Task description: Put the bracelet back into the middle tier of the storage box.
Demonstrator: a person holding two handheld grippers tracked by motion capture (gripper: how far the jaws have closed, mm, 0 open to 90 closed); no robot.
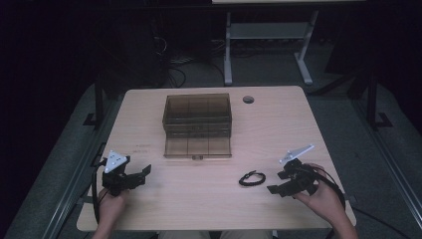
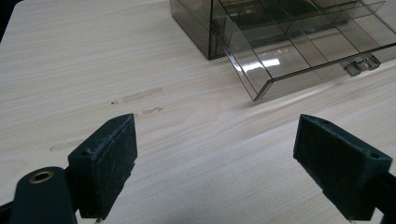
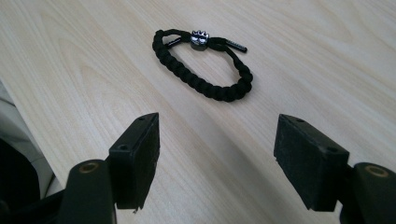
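Wide-apart tongs before smoky drawer box

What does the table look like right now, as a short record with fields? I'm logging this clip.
surface: wooden table
box: clear smoky organizer, bottom drawer pulled open, its compartments look empty
bracelet: black braided bracelet, flat on table, untouched
left claw: open, holds nothing, points toward drawer
right claw: open, holds nothing, points at bracelet

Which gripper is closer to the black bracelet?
The right gripper: the bracelet lies just beside it, while the left gripper is across the table.
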